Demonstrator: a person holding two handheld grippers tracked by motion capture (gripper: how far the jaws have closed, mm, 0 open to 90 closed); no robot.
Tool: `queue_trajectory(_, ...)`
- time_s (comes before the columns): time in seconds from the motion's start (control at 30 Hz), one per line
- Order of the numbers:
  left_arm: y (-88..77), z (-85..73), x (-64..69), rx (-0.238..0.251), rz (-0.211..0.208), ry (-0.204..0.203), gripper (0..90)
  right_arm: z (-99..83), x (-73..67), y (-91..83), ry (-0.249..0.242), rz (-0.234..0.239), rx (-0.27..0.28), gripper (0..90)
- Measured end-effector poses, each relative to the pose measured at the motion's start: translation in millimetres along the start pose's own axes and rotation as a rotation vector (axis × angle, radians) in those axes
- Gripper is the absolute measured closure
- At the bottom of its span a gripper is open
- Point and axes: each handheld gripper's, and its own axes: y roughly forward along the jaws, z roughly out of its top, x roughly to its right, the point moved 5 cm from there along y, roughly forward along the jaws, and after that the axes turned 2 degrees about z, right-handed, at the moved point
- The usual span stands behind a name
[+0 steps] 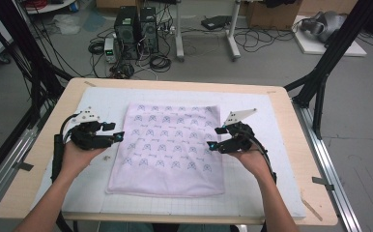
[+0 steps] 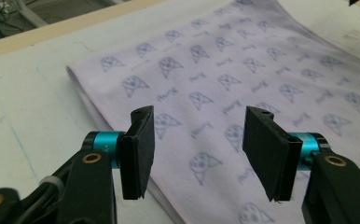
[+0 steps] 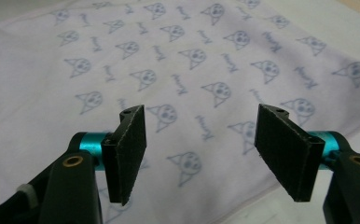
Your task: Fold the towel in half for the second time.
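A folded pale lilac cloth [image 1: 167, 145] printed with small blue cat faces lies flat in the middle of the white mat. My left gripper [image 1: 114, 131] hovers at the cloth's left edge, jaws open and nothing between them. In the left gripper view the cloth [image 2: 243, 70] spreads out beyond the open gripper [image 2: 197, 149], with its folded edge running under the left jaw. My right gripper [image 1: 216, 137] hangs over the cloth's right edge, also open and empty. The right gripper view has the cloth [image 3: 169, 60] lying below and beyond the parted gripper [image 3: 199, 149].
The white grid mat [image 1: 271, 193] covers most of the wooden table [image 1: 30, 179], with bare strips around the cloth. Black frame struts [image 1: 320, 82] rise at both far corners. Computer towers [image 1: 136, 29] and cables sit on the floor beyond the table.
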Motion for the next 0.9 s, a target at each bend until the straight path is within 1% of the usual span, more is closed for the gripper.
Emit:
queue_trajectory(0.03, 3.4, 3.0, -4.5, 0.004, 0.009, -0.008, 45.9, 3.2, 5.4, 0.6, 0.004, -0.005, -0.001, 34.6)
queue_trajectory(0.1, 11.6, 7.7, -13.1, -0.002, 0.028, -0.019, 47.7, 8.4, 17.0, 2.3, 0.016, -0.017, -0.006, 35.4)
queue_trajectory(0.17, 23.4, 11.3, -25.6, -0.018, 0.063, -0.026, 49.2, 13.7, 32.7, 6.4, 0.03, -0.039, -0.022, 36.5)
queue_trajectory(0.2, 29.4, 11.9, -30.7, -0.026, 0.074, -0.032, 50.6, 16.3, 42.3, 9.0, 0.042, -0.054, -0.015, 37.5)
queue_trajectory(0.23, 34.4, 11.8, -34.6, -0.035, 0.084, -0.042, 51.3, 17.8, 50.1, 11.2, 0.056, -0.062, -0.022, 37.5)
queue_trajectory(0.27, 42.5, 10.8, -40.7, -0.054, 0.098, -0.051, 51.8, 18.5, 56.4, 13.0, 0.059, -0.079, -0.027, 38.0)
queue_trajectory(0.3, 48.5, 9.8, -45.3, -0.072, 0.111, -0.049, 52.2, 18.6, 65.5, 14.8, 0.072, -0.102, -0.026, 39.4)
queue_trajectory(0.33, 53.6, 8.2, -49.2, -0.069, 0.129, -0.051, 52.6, 18.3, 72.4, 16.2, 0.087, -0.115, -0.021, 39.5)
queue_trajectory(0.4, 63.2, 2.9, -57.4, -0.07, 0.152, -0.091, 54.1, 14.9, 85.1, 20.2, 0.124, -0.14, -0.042, 39.6)
queue_trajectory(0.43, 66.8, 0.1, -60.6, -0.072, 0.159, -0.115, 54.0, 13.0, 90.3, 23.0, 0.127, -0.153, -0.049, 39.9)
queue_trajectory(0.47, 71.5, -4.3, -64.5, -0.087, 0.168, -0.136, 53.3, 11.2, 93.4, 25.0, 0.138, -0.165, -0.06, 40.0)
queue_trajectory(0.53, 80.3, -12.0, -69.0, -0.125, 0.189, -0.146, 51.1, 4.6, 101.6, 32.0, 0.168, -0.178, -0.083, 40.0)
queue_trajectory(0.57, 85.3, -15.0, -69.9, -0.137, 0.184, -0.159, 50.1, 1.2, 104.8, 35.9, 0.19, -0.176, -0.089, 39.9)
queue_trajectory(0.63, 90.1, -17.1, -71.3, -0.139, 0.19, -0.174, 49.7, -6.2, 110.3, 44.9, 0.224, -0.177, -0.114, 40.2)
queue_trajectory(0.67, 92.8, -18.8, -73.1, -0.141, 0.197, -0.183, 49.8, -7.9, 111.8, 47.4, 0.235, -0.176, -0.116, 40.6)
queue_trajectory(0.7, 94.8, -20.3, -74.6, -0.144, 0.199, -0.194, 50.0, -9.8, 113.2, 50.9, 0.257, -0.169, -0.111, 41.4)
queue_trajectory(0.73, 96.5, -21.8, -75.8, -0.146, 0.196, -0.207, 50.1, -10.8, 114.0, 53.5, 0.272, -0.166, -0.104, 43.4)
queue_trajectory(0.77, 98.0, -22.7, -76.0, -0.146, 0.188, -0.215, 50.0, -11.2, 113.8, 55.8, 0.275, -0.161, -0.102, 46.4)
queue_trajectory(0.83, 103.4, -24.6, -74.1, -0.162, 0.164, -0.214, 50.6, -12.4, 112.7, 61.9, 0.273, -0.157, -0.111, 51.0)
queue_trajectory(0.87, 106.2, -24.9, -71.9, -0.177, 0.164, -0.199, 51.5, -13.3, 111.7, 64.4, 0.273, -0.148, -0.125, 57.3)
queue_trajectory(0.9, 107.3, -23.9, -70.2, -0.178, 0.172, -0.175, 53.8, -14.5, 110.0, 67.7, 0.267, -0.128, -0.137, 65.3)
